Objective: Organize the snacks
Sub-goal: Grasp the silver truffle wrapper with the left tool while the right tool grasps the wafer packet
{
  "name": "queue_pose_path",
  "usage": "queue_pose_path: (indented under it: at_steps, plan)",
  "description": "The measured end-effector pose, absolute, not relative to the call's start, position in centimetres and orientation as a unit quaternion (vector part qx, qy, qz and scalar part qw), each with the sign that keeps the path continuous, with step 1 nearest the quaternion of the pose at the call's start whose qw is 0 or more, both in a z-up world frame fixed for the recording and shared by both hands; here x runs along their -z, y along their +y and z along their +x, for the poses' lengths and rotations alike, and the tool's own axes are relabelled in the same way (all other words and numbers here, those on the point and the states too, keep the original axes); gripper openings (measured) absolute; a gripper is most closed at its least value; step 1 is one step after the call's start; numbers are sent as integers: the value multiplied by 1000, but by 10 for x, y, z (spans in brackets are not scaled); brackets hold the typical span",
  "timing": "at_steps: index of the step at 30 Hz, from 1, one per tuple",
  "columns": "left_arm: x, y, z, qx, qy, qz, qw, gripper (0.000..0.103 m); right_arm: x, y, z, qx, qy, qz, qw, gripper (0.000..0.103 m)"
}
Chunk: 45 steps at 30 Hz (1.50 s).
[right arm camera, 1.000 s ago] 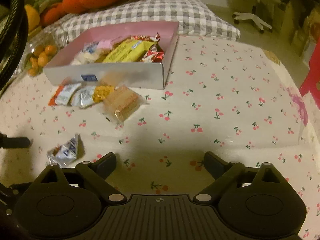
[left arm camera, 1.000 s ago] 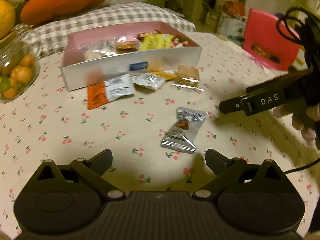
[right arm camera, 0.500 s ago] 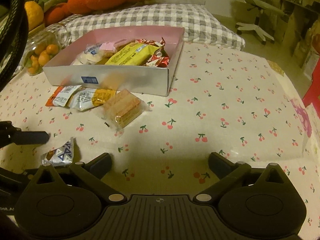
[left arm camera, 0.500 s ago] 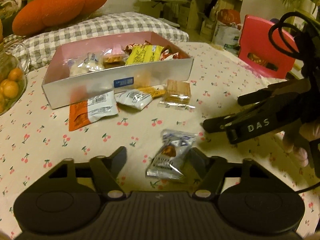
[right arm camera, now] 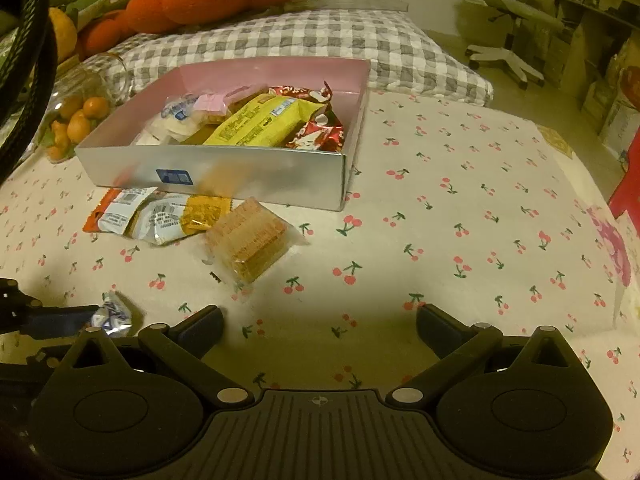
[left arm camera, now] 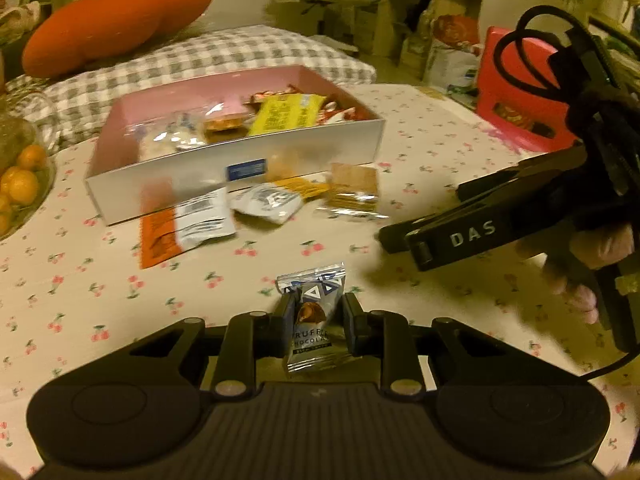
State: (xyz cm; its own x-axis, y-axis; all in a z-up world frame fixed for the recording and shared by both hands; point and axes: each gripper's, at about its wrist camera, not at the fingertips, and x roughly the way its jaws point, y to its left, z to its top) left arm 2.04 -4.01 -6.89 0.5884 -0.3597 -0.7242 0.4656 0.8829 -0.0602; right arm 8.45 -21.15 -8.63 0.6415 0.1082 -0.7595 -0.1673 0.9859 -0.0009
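Left claw [left arm camera: 314, 322] clamping truffle packet [left arm camera: 311, 320], packet's lower half hidden

A silver truffle chocolate packet [left arm camera: 311, 322] stands pinched upright. Three wrapped snacks [right arm camera: 188, 216] lie along the pink-lined box's [right arm camera: 256, 178] front wall.

Glossy foil chocolate packet [left arm camera: 311, 322], shiny silver-sided box [right arm camera: 256, 176], matt printed cloth table cover [right arm camera: 460, 240].

Both wrist cams sit low over the cherry-print tablecloth [left arm camera: 100, 280], tilted down toward 12 o'clock; both catch the snack box [left arm camera: 240, 168] [right arm camera: 240, 176].
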Motion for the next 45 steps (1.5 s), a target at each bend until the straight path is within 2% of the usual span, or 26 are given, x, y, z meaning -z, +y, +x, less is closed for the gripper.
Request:
queue_pose_path:
  at_steps: [19,27,32,35,37,45]
  plan:
    - [64,-8,26,181,416,43,890,23,83,-168,111,-81,416,-52,904,101]
    - [64,-7,28,179,418,41,890,23,78,-158,112,-94,404,-65,908,78]
    - [64,-8,28,179,418,41,890,23,74,-158,110,-105,406,-64,906,50]
    - [63,-7,28,179,418,41,890,23,73,-157,108,-107,408,-74,904,47]
    - [63,-7,28,178,418,41,890,23,71,-159,106,-110,412,-74,902,40]
    - [59,-4,32,169,417,32,892,23,64,-171,100,-120,423,-43,897,39]
